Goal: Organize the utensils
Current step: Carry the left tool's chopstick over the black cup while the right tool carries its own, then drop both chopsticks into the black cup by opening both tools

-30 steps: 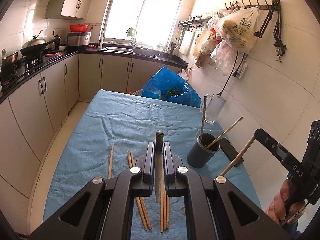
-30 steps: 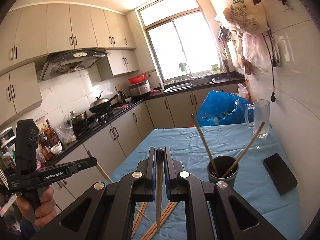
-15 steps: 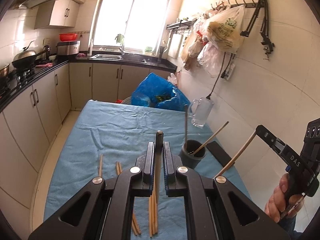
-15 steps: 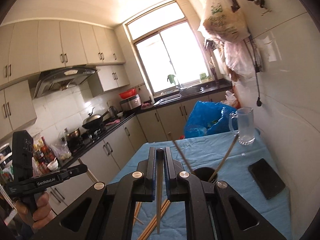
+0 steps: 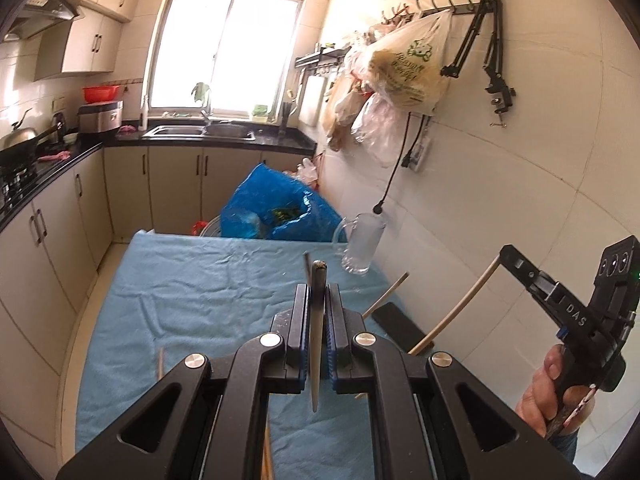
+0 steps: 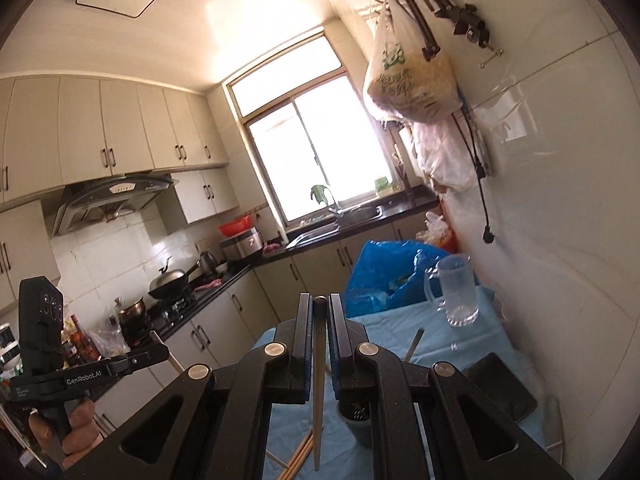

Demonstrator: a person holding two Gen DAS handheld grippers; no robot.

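Observation:
My left gripper (image 5: 319, 291) is shut on a grey-tipped chopstick (image 5: 317, 344) that stands upright between its pads, above the blue-clothed table (image 5: 192, 292). At the far right of that view a hand holds my right gripper (image 5: 505, 255), shut on a pale chopstick (image 5: 460, 312) that slants down. In the right wrist view the right gripper (image 6: 319, 301) clamps that chopstick (image 6: 318, 384). The dark utensil cup (image 6: 356, 420) shows partly behind its fingers, with a stick (image 6: 414, 344) leaning out. Loose chopsticks (image 6: 298, 456) lie on the cloth below. The left gripper (image 6: 160, 354) shows at the left edge.
A glass mug (image 5: 362, 242) stands near the tiled wall at the table's far right. A black phone (image 5: 400, 326) lies beside the wall. A blue bag (image 5: 276, 208) sits beyond the far edge. Cabinets and a stove counter (image 5: 36, 168) run along the left.
Both grippers have risen and drawn back from the table, each still clamped on its chopstick. The cup has sunk behind the fingers in both views.

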